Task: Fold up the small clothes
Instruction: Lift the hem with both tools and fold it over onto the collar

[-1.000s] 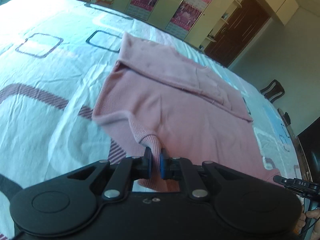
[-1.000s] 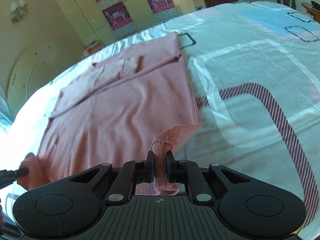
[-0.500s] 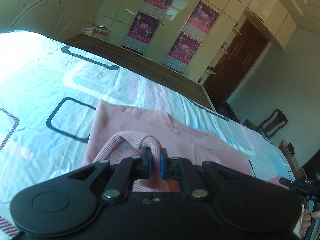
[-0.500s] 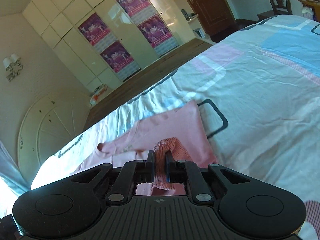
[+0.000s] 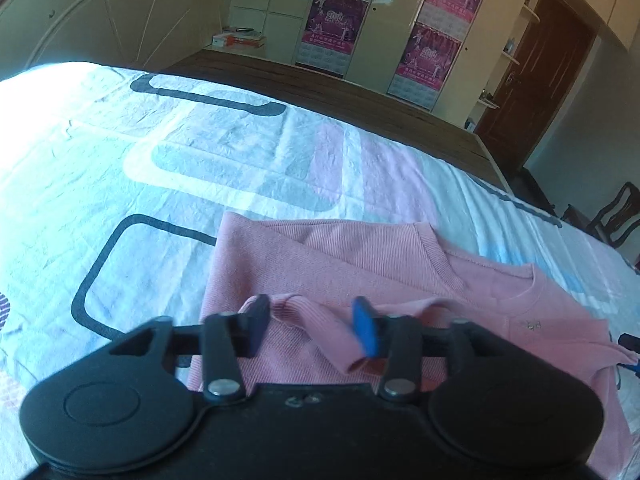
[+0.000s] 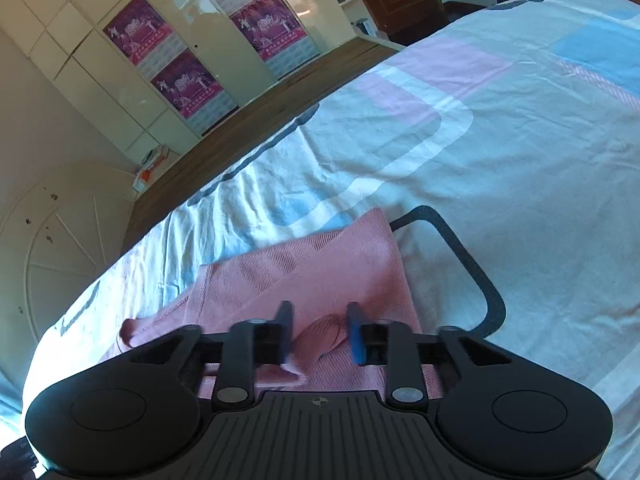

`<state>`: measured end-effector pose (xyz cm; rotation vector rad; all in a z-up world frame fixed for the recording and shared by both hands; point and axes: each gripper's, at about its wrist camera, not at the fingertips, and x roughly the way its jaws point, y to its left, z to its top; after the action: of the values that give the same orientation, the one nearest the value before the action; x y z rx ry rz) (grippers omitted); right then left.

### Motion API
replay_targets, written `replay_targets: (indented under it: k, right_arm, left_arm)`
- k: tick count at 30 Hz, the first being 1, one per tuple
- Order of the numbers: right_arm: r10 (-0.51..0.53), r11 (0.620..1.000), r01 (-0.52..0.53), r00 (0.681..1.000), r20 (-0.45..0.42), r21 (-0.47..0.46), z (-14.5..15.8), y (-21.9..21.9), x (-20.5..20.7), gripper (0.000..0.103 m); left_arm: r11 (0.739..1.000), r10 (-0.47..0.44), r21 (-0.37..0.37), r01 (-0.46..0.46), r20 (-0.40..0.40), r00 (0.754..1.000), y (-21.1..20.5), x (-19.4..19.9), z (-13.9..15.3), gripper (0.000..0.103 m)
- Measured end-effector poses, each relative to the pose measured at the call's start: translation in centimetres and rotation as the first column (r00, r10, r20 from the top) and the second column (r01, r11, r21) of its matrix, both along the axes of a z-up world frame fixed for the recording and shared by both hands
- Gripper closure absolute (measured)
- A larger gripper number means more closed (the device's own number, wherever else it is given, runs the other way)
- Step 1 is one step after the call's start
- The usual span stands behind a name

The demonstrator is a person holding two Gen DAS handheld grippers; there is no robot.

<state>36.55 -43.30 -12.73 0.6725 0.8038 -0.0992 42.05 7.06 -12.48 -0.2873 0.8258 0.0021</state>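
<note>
A pink ribbed sweater [image 5: 320, 264] lies folded on the bed, its bottom hem laid up over the neckline end. My left gripper [image 5: 310, 326] is open; the released hem corner [image 5: 320, 332] lies loose between its fingers. In the right wrist view the same sweater [image 6: 320, 268] lies just ahead. My right gripper [image 6: 320, 330] is open, with the other hem corner [image 6: 320, 338] bunched between its spread fingers. The tip of the right gripper shows at the right edge of the left wrist view [image 5: 628, 340].
The bed sheet [image 5: 160, 152] is white with pale blue, pink and dark outlined rectangles. Beyond the bed's far edge are a wooden floor [image 5: 360, 96], wardrobes with pink posters [image 5: 336, 28], a dark door [image 5: 552, 72] and a chair [image 5: 616, 220].
Both grippers carried the hem forward over the sweater, lowered it onto the neckline end, and have opened, letting the hem corners go.
</note>
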Motion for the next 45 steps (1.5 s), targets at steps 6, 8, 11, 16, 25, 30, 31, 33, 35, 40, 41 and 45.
replay_targets:
  k: [6, 8, 11, 16, 25, 30, 31, 33, 35, 40, 41, 45]
  right_arm:
    - [0.107, 0.987, -0.096, 0.991, 0.08, -0.13, 1.6, -0.2, 0.2, 0.034]
    - [0.161, 0.976, -0.146, 0.984, 0.082, -0.16, 1.4, 0.5, 0.9, 0.034]
    - [0.241, 0.956, -0.23, 0.97, 0.041, -0.181, 0.3, 1.7, 2.0, 0.034]
    - [0.347, 0.915, -0.339, 0.938, -0.004, -0.22, -1.2, 3.6, 3.5, 0.035]
    - [0.469, 0.81, -0.47, 0.878, -0.095, -0.351, -2.6, 6.0, 5.4, 0.064]
    - [0.48, 0.79, -0.485, 0.87, -0.114, -0.375, -2.8, 5.3, 5.7, 0.078]
    - [0.472, 0.799, -0.478, 0.874, -0.111, -0.365, -2.9, 5.0, 5.7, 0.079]
    - [0.475, 0.806, -0.477, 0.874, -0.098, -0.351, -2.9, 4.8, 5.7, 0.078]
    - [0.485, 0.807, -0.485, 0.87, -0.09, -0.337, -2.9, 4.8, 5.8, 0.065]
    - [0.522, 0.794, -0.519, 0.849, -0.084, -0.316, -2.9, 5.2, 6.0, 0.044]
    - [0.527, 0.783, -0.527, 0.844, -0.097, -0.33, -3.0, 5.6, 6.1, 0.044]
    - [0.549, 0.751, -0.551, 0.827, -0.119, -0.364, -3.0, 6.7, 6.3, 0.074]
  left_arm:
    - [0.991, -0.118, 0.066, 0.113, 0.087, 0.989, 1.3, -0.9, 1.3, 0.034]
    - [0.983, -0.165, 0.098, 0.157, 0.074, 0.984, 0.6, -0.4, 0.8, 0.035]
    - [0.969, -0.225, 0.11, 0.22, 0.039, 0.974, -0.6, 0.8, -0.5, 0.035]
    - [0.955, -0.279, 0.115, 0.272, 0.045, 0.959, -1.0, 0.8, -1.1, 0.034]
    - [0.945, -0.318, 0.106, 0.311, 0.064, 0.946, 1.0, 0.0, 0.1, 0.034]
    - [0.933, -0.343, 0.134, 0.335, 0.04, 0.938, 1.0, 0.2, -0.8, 0.032]
    - [0.928, -0.352, 0.14, 0.344, 0.036, 0.935, 0.7, 0.5, -1.0, 0.032]
    - [0.915, -0.381, 0.154, 0.372, 0.029, 0.924, 0.0, 1.2, -1.4, 0.032]
    - [0.899, -0.412, 0.169, 0.404, 0.018, 0.911, -0.7, 1.7, -1.6, 0.032]
    - [0.878, -0.441, 0.206, 0.433, -0.005, 0.897, -1.4, 3.2, -2.5, 0.032]
    - [0.881, -0.434, 0.203, 0.427, -0.008, 0.901, -1.4, 3.6, -2.6, 0.04]
    - [0.913, -0.379, 0.156, 0.377, -0.02, 0.925, -0.5, 5.1, -3.3, 0.074]
